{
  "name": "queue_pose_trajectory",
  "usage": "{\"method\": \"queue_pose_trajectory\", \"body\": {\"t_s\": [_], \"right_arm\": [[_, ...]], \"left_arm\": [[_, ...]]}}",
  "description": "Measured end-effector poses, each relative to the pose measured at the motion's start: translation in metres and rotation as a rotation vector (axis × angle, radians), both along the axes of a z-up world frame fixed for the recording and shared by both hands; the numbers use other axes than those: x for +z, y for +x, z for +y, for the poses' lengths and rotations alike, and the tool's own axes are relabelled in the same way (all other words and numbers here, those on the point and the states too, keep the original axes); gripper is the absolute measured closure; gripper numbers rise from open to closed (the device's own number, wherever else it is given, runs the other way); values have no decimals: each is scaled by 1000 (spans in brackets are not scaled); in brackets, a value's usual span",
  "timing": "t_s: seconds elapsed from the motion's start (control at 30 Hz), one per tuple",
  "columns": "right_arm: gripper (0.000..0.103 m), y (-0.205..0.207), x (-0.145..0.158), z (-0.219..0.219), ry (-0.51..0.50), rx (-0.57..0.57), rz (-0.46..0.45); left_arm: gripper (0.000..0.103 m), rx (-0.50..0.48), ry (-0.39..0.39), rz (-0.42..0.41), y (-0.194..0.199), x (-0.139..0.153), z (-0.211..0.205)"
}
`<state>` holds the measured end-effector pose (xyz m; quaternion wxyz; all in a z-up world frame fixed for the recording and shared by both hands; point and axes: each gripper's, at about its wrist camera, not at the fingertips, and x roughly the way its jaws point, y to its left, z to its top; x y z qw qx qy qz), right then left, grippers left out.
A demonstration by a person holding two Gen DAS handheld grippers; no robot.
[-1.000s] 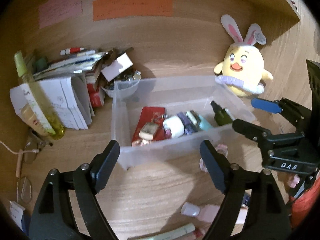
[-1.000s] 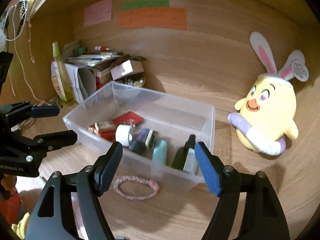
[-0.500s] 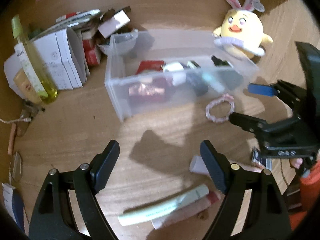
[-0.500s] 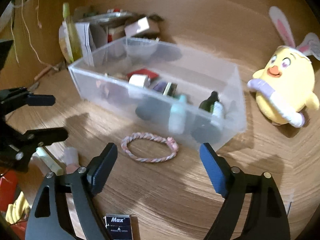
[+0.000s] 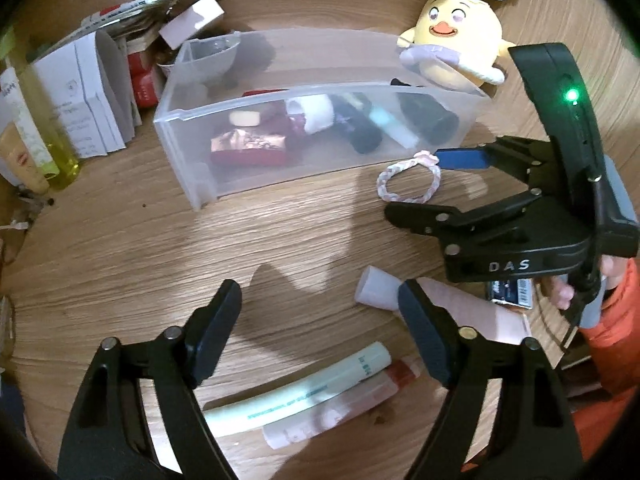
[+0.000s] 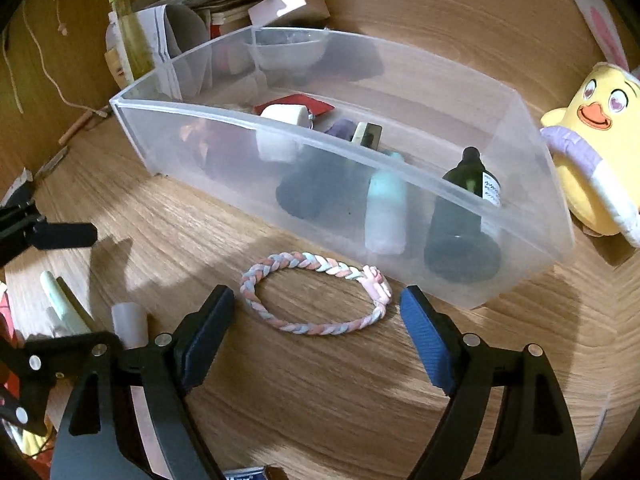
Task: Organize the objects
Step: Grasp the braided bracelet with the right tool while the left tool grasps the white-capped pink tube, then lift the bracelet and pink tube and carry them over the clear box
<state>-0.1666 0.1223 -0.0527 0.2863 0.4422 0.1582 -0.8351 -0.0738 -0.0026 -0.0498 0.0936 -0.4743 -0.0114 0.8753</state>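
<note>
The right gripper (image 6: 316,320) hangs low over the counter (image 6: 320,400) with its jaws spread wide and nothing between them, straddling the braided bracelet (image 6: 316,292). The bracelet lies flat on the wood, just beside the near wall of the clear plastic bin (image 6: 400,184), its pink knot at the right end close to the blue pad. The left gripper (image 5: 320,332) is also released and empty, held farther back above the tubes.

The step in hand looks like picking up the bracelet to drop it in the bin with the bottles (image 6: 464,216) and other small items. To do it well, the jaws should come straight down until the pads nearly brush the wood, then close across the loop so both strands are gathered. A flat, limp band slips easily, so a pinch on the thicker knot, or on one side of the ring, would likely hold better than a squeeze around its full width. The bin wall is close on the far side; keep the fingers clear of it while closing, then lift high enough to pass the rim.

A pale green tube (image 5: 304,388), a pink tube (image 5: 452,308) and a small dark pack (image 5: 510,292) also wait on the near counter.
</note>
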Motion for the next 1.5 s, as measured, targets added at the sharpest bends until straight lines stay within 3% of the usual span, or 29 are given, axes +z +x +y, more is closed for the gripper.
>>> {"method": "queue_pose_trajectory", "body": {"t_s": [0.1, 0.23, 0.37, 0.53, 0.7, 0.8, 0.93, 1.5], "right_arm": [[28, 4, 1, 0, -9, 2, 8], [46, 2, 3, 0, -16, 2, 17], [70, 1, 4, 0, -22, 1, 24], [86, 2, 5, 4, -36, 0, 17], [89, 7, 7, 10, -53, -2, 14], [90, 11, 10, 14, -67, -4, 21], [92, 16, 17, 20, -90, -8, 30], [93, 36, 53, 41, -153, -38, 123]], "left_arm": [[28, -11, 5, 3, 0, 1, 2], [30, -25, 14, 6, 1, 2, 6], [42, -50, 30, 3, 0, 0, 11], [59, -78, 66, -13, -4, -3, 17], [61, -85, 95, -11, -7, -6, 18], [68, -79, 126, -17, -9, -7, 17], [69, -56, 104, -1, -9, -6, 16], [70, 124, 109, 116, 2, 33, -34]]}}
